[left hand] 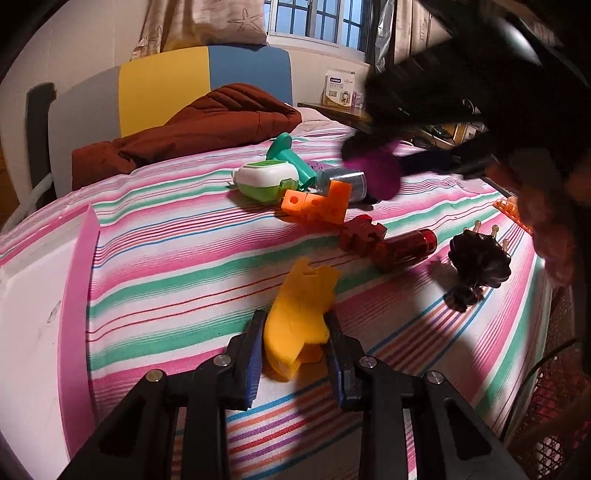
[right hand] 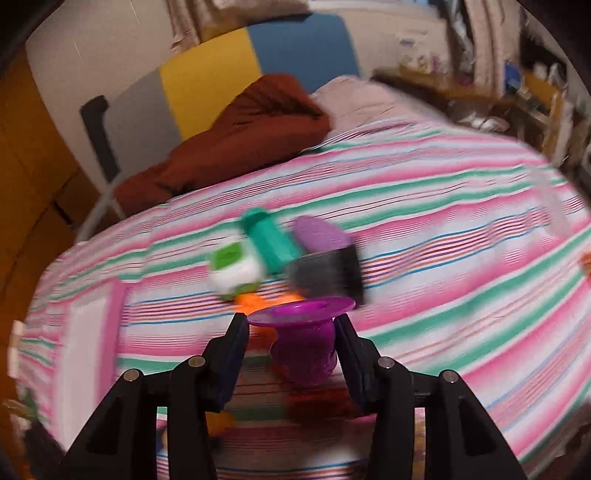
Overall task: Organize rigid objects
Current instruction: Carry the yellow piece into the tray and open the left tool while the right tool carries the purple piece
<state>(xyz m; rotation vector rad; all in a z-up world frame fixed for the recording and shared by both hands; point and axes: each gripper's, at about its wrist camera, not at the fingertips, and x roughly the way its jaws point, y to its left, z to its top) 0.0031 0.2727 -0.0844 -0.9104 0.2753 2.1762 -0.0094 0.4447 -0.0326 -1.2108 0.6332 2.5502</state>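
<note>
left wrist | left gripper [left hand: 295, 332] clamps yellow piece [left hand: 299, 314] | right gripper [right hand: 291, 332] grips purple piece [right hand: 303, 332]

My left gripper [left hand: 295, 343] holds a yellow-orange plastic piece [left hand: 301, 314]; my right gripper [right hand: 293, 349] a purple flanged plastic piece [right hand: 303, 332]; bedsheet [left hand: 166, 258] striped pink, green, white.

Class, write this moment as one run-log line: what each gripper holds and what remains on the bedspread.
left gripper: shut on yellow piece | right gripper: shut on purple piece | striped bedspread: orange block, red block loose

Brown quilt [left hand: 192, 129] heaped by the yellow-blue headboard [left hand: 207, 81]; barred window [left hand: 317, 18] beyond.
</note>
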